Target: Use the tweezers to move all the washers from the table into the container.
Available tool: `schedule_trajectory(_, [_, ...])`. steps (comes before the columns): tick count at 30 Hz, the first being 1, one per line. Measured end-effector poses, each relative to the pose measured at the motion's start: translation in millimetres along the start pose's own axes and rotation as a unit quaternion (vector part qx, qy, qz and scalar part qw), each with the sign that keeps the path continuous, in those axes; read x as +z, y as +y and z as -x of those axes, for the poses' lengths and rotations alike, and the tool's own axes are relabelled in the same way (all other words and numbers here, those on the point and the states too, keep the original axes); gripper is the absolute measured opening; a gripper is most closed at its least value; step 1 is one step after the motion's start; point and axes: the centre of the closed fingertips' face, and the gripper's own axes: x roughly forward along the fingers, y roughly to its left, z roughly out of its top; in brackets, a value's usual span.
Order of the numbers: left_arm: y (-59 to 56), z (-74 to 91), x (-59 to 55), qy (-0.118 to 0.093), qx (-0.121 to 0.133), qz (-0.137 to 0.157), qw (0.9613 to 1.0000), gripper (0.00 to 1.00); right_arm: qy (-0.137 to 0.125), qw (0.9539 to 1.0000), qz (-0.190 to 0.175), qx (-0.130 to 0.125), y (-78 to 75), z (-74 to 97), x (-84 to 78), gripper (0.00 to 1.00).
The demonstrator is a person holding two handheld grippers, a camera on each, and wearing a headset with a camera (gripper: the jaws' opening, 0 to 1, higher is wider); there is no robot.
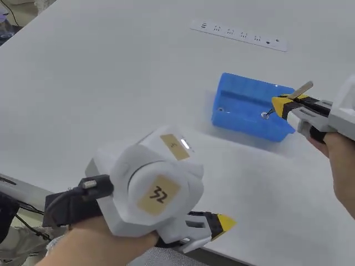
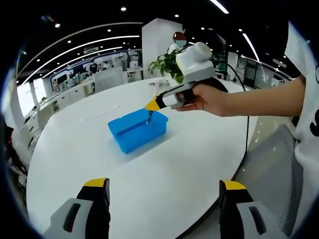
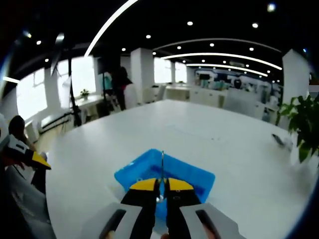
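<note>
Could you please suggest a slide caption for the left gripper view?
Right gripper holds tweezers tip-down in the blue container, framed by the open left gripper.

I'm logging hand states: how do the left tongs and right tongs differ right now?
The left tongs are open and hold nothing; the right tongs are shut on the tweezers. The left tongs are by the table's near edge; the right tongs reach over the blue container. Both have yellow tips.

A blue rectangular container (image 1: 249, 129) sits open on the white surface (image 1: 111, 83). The tweezers (image 1: 301, 90) slant down into it, tips at a small washer (image 1: 264, 115). A second washer (image 1: 221, 110) lies near its other end.
</note>
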Motion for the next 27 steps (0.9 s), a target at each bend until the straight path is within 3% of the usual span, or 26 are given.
schedule_trajectory(6, [2.1,-0.7,0.4,0.001,0.0,0.001,1.0,0.93,0.025,0.9996,0.012,-0.002,-6.1,-18.7,-17.5,0.03])
schedule_trajectory(18, [4.3,-0.9,0.2,0.003,0.001,0.001,1.0,0.91,0.059,0.998,0.019,0.002,-11.7,-41.1,-34.7,0.03])
schedule_trajectory(27, [5.0,-0.7,0.7,0.003,0.002,0.002,1.0,0.9,0.065,0.9978,0.013,0.006,-11.1,-41.8,-35.2,0.03])
